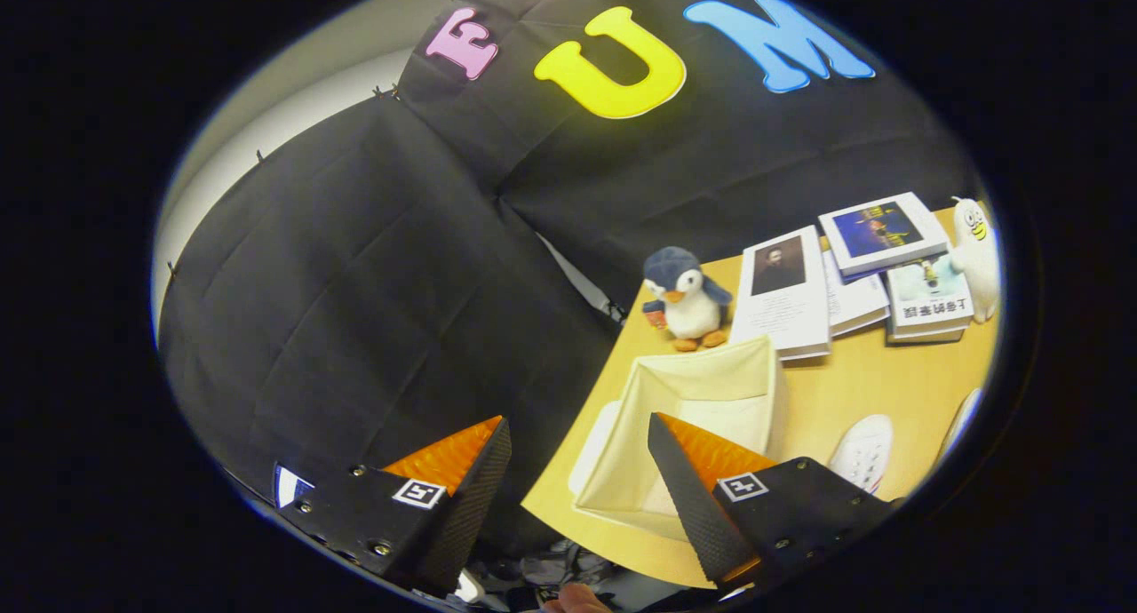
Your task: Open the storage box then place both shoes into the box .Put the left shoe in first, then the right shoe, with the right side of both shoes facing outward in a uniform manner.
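Note:
A cream fabric storage box (pixel 711 391) stands open on the wooden table (pixel 888 391), its hollow inside bare, with a pale flap (pixel 593 444) lying flat beside it. My gripper (pixel 577 426) is open and holds nothing; one finger overlaps the box, the other hangs off the table's edge against the black cloth. A white shoe (pixel 862 453) lies on the table just past the box. The edge of a second white shoe (pixel 964 417) shows further out.
A plush penguin (pixel 686 298) stands beyond the box at the table's back edge. Several books (pixel 853 275) lie stacked behind it, with a white plush figure (pixel 975 253) beside them. Black cloth walls the booth. A fingertip of a person's hand (pixel 577 600) shows below the fingers.

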Motion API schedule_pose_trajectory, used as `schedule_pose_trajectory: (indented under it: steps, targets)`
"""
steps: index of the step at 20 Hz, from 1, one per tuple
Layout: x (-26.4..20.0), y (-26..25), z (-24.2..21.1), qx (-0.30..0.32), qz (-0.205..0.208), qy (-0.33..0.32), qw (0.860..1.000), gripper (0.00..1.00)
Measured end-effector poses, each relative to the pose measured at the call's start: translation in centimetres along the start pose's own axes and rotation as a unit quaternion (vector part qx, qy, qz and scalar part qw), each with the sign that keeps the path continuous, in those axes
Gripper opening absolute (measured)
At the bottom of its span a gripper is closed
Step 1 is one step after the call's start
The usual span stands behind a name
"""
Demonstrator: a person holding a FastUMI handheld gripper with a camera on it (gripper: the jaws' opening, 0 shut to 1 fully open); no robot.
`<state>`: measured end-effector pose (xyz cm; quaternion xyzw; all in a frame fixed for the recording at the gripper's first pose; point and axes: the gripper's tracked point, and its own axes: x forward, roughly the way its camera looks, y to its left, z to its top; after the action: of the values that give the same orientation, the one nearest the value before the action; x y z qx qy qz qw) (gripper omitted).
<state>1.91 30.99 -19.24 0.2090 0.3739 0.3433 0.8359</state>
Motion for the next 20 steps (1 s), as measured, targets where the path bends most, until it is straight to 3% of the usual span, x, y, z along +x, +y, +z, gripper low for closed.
schedule_pose_trajectory:
  steps: [5, 12, 16, 20]
  targets:
    - [-3.1, -7.3, 0.0, -0.017, -0.082, -0.030, 0.996, 0.96]
    - [-6.3, -14.5, -3.3, 0.005, -0.149, -0.011, 0.989, 0.96]
    - [-7.0, -20.2, -6.6, 0.003, -0.206, 0.044, 0.978, 0.96]
    - [-7.3, -24.0, -11.1, 0.018, -0.229, 0.127, 0.965, 0.96]
